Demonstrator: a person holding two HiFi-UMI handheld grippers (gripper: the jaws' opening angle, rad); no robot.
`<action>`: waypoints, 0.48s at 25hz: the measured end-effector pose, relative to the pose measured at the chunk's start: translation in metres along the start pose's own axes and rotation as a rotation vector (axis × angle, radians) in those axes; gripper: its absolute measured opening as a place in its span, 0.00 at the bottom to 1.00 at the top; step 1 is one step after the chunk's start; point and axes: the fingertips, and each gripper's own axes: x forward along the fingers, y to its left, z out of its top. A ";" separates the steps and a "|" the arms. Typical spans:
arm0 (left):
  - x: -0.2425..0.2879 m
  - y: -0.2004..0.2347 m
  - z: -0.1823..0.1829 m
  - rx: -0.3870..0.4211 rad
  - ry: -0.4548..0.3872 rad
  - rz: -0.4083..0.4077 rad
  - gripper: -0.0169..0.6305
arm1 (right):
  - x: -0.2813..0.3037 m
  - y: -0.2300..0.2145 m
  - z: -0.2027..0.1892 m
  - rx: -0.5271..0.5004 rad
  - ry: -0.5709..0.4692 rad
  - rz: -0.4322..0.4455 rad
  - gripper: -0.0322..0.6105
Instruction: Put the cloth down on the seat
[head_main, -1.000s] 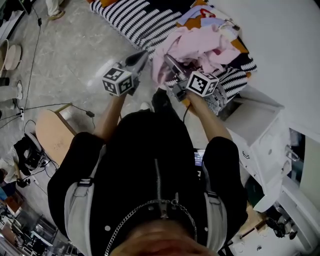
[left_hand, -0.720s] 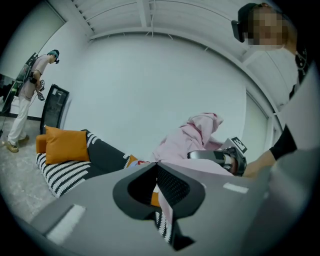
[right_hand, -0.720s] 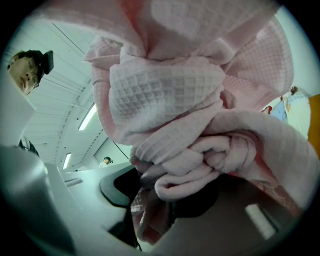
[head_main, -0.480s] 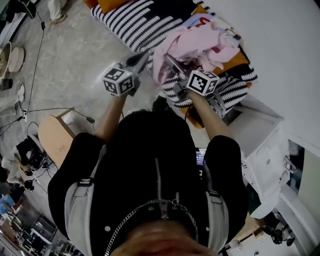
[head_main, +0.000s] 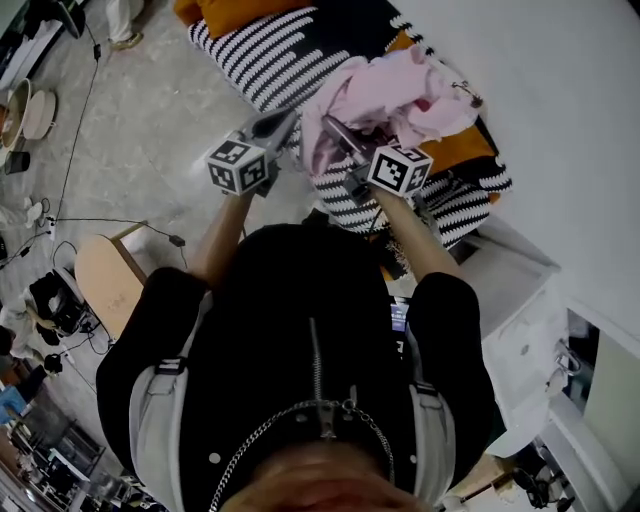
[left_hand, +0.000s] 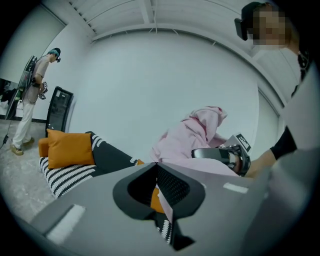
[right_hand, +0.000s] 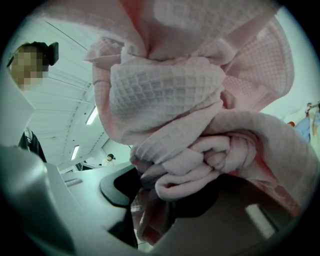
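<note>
The seat (head_main: 290, 60) is a long, low sofa in black-and-white knitted stripes, set against a white wall (head_main: 560, 120), with orange showing along its back edge. 1 plump orange cushion (left_hand: 70, 147) lies at its far end.

The cloth (head_main: 400, 90) is a pink waffle-weave piece, bunched into soft folds and twisted rolls. It is held up over the seat's right end, close to the wall, and a loose tail hangs down past the seat's front edge between the 2 grippers. It is not lying on the seat.

The right gripper (head_main: 330, 122) has its jaws set fairly wide around a thick roll of the cloth and clamps it. The bulk of the fabric billows above and in front of the jaws.

The left gripper (head_main: 290, 110), just beside the cloth's hanging edge, has its jaws closed down to a narrow slit, with a thin pink strip of the cloth caught in it.

Compared with 1 second ago, the seat sits lower and nearer in the head view. The orange cushion has come into sight at the top, and the patterned fabric beyond the cloth has gone. Both grippers and the cloth have advanced from the floor (head_main: 130, 130) side to over the striped front edge, with their grips unchanged.
</note>
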 end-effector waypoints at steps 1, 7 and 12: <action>0.004 0.003 0.001 -0.002 0.001 0.006 0.03 | 0.001 -0.003 0.003 -0.005 0.002 0.007 0.32; 0.026 0.014 0.003 -0.018 -0.002 0.041 0.03 | 0.004 -0.021 0.017 -0.017 0.017 0.036 0.33; 0.036 0.024 0.004 -0.052 -0.009 0.062 0.03 | 0.007 -0.035 0.022 -0.013 0.035 0.034 0.33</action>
